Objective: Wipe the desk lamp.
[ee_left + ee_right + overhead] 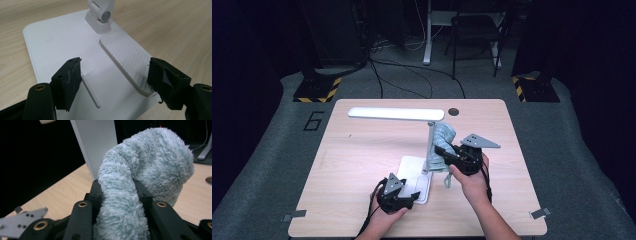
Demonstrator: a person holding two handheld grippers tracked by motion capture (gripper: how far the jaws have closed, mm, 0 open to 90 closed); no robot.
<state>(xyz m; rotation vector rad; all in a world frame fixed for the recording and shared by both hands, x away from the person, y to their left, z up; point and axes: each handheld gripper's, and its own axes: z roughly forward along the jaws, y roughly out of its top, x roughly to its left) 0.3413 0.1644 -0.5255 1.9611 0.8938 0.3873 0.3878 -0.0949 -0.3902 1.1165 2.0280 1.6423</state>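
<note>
a white desk lamp stands near the middle of the wooden table, its flat base lying on the wood, its post upright and its long head stretched out level toward the left side.

the right gripper is clamped on a fluffy pale blue cloth. in the right gripper view the cloth is squeezed between the two black jaws and bulges up above them in a thick fold, right beside the lamp's post. in the high view the cloth sits against the right side of the post, above the base, with a strip of it hanging down toward the table. the right hand grips the tool from below.

the left gripper rests at the near edge of the lamp's base with its jaws apart. in the left gripper view the jaws stand either side of the base's near corner, over the ribbed groove, with nothing between them. the left hand holds it from the table's near edge.
</note>
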